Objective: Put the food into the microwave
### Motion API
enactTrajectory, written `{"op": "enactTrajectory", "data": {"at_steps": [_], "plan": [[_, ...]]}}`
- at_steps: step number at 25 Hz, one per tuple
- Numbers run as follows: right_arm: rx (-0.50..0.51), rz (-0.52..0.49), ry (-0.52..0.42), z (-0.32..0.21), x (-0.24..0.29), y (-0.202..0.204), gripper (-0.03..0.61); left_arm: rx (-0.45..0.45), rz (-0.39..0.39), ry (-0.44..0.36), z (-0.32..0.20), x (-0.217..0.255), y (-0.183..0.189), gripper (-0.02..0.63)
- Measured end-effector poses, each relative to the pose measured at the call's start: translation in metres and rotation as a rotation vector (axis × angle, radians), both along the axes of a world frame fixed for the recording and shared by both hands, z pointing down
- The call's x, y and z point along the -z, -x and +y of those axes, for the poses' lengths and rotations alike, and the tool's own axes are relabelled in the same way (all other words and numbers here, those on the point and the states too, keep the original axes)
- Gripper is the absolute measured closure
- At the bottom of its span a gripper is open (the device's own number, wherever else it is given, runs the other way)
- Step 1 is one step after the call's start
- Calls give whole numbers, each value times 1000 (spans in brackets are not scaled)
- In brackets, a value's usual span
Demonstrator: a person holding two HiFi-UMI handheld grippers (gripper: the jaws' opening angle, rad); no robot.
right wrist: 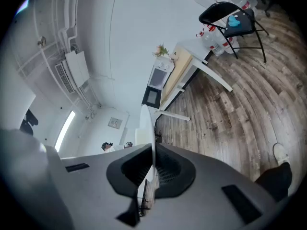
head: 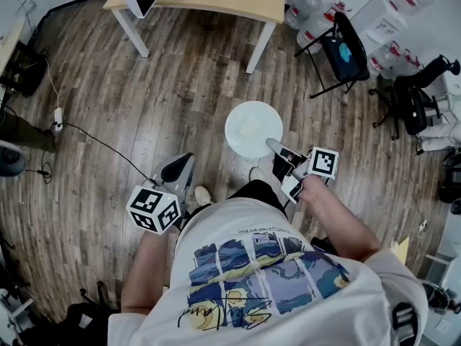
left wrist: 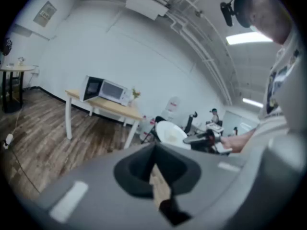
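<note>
White plate (head: 236,141): pinched at rim by right tongs (head: 274,146), food (head: 251,128) on top.
Left tongs (head: 180,166): closed, empty.
Carry: keep level toward open microwave (left wrist: 106,90) on counter (left wrist: 115,108).

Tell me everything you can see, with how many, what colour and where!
plate: one, white, held at its rim over the floor
food: one pale piece, on the plate
microwave: one, white, door open, on the table
table: one, light wood with white legs, ahead
folding chair: one, black, right of the table
water bottles: several, clear with red caps, by the wall
floor: brown wood
right hand-held gripper: grey, shut on the plate
left hand-held gripper: grey, shut, empty
</note>
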State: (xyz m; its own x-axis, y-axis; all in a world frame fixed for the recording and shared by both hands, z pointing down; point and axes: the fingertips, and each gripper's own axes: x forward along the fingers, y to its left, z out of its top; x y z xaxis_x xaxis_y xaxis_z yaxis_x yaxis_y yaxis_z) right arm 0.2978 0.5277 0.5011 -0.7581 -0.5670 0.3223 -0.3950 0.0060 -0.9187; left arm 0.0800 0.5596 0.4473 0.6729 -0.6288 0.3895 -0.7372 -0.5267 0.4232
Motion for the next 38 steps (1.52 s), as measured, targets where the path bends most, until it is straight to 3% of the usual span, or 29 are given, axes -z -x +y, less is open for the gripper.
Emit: {"op": "enactTrajectory", "data": {"at_steps": [5,12,21,27,32,38], "plan": [[-3,-56,-34,-18,0,53,566,-37,-52,-16,-5,-23,44,606],[-67,-106,58,-51,-15,60,566,-68,-22,-3,-53,-26,32,606],[-29,-128,51,-190,-23,62,566,-110,-112,-10,-181,-10,8,606],[-6,-116,64,-277,-33,58,566,-48,-97,-38,-266,2,-3,606],[-28,-96,95,-334,-43,72,566,-55,-106,-62,-322,6,14,606],[-100,-79,93,-416,-40,105,566,-98,-57,-91,-398,13,59,606]]}}
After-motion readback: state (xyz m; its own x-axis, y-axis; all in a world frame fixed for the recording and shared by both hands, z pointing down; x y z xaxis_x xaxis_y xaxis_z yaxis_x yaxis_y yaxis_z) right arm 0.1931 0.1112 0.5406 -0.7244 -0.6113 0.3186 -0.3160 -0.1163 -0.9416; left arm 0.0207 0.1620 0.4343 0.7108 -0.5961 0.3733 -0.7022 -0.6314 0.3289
